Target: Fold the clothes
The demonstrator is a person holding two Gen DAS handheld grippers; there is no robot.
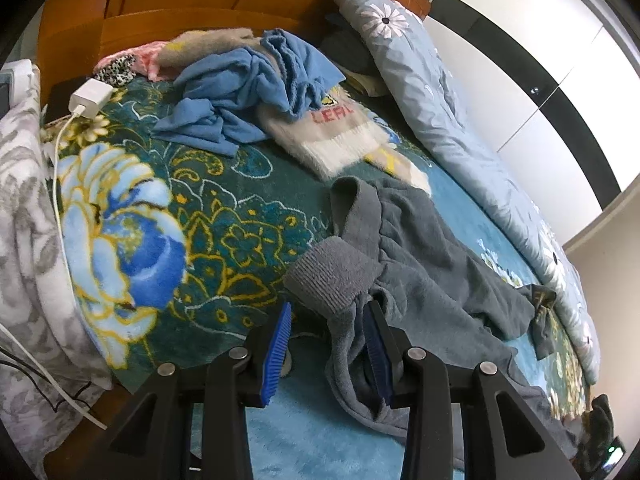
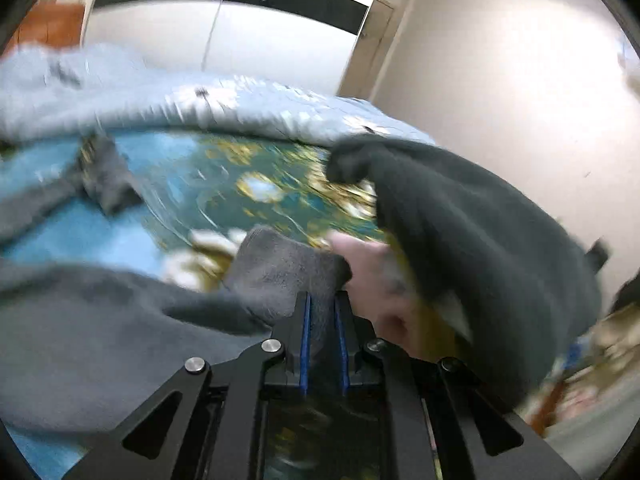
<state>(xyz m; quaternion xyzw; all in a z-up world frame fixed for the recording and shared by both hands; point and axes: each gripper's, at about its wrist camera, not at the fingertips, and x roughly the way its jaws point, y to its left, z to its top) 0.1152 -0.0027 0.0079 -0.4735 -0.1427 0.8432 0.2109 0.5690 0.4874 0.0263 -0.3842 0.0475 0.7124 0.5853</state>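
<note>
A grey fleece garment lies crumpled on the teal flowered bed blanket. Its ribbed cuff rests just ahead of my left gripper, which is open. Grey cloth drapes around the right blue pad, while the left pad stands free. In the blurred right wrist view, my right gripper is shut on another ribbed grey cuff, with cloth between the narrow pads. A person's hand in a dark sleeve is right beside that cuff.
At the head of the bed lies a pile with a blue garment and a white fuzzy sweater. A light blue floral quilt runs along the far side. A white charger and grey patterned blanket sit left, under the wooden headboard.
</note>
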